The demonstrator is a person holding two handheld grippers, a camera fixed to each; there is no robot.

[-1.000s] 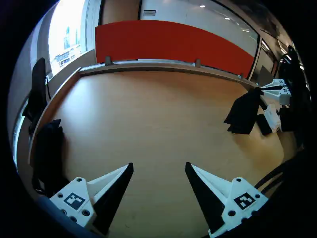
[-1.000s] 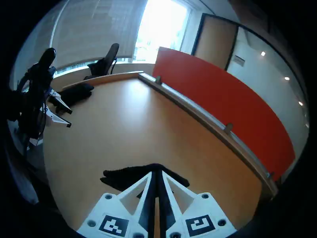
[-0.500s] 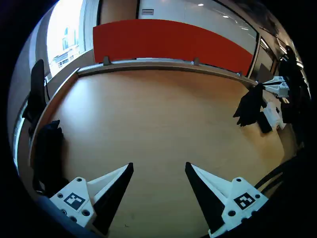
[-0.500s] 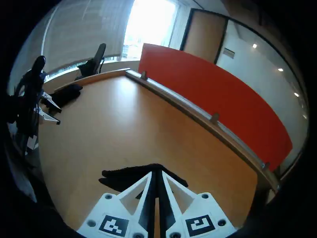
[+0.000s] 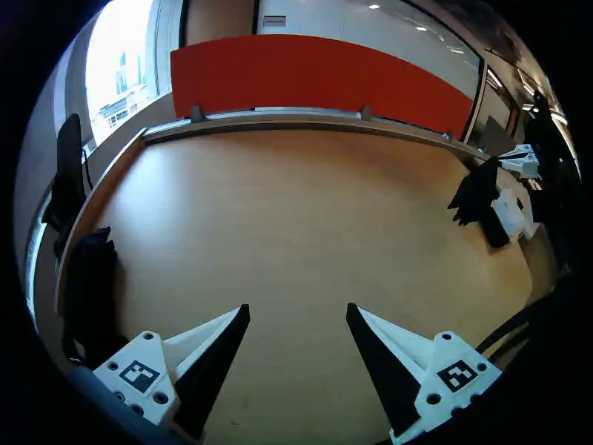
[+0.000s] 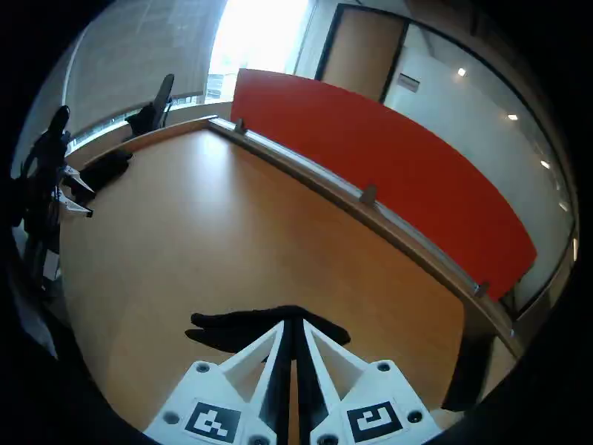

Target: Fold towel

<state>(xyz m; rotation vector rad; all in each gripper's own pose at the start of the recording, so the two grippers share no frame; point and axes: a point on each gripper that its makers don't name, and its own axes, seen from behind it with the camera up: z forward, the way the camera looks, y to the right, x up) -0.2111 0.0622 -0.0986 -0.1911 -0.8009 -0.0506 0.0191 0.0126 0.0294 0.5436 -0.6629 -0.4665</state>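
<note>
Plainly, the right gripper (image 6: 294,325) is clenched on the black towel (image 6: 226,331), which spreads crosswise at its tips, probably hanging clear of the table (image 6: 222,222). The left gripper (image 5: 298,311), jaws spread and empty, sits well apart, the towel far off to its right.

we log the table (image 5: 296,208) as smooth pale wood with a soft sheen. towel (image 6: 244,330): black cloth, matt, limp. left tool (image 5: 296,308) and right tool (image 6: 294,322): white matt plastic, black inner faces. red screen (image 5: 319,74): smooth, matt.
</note>
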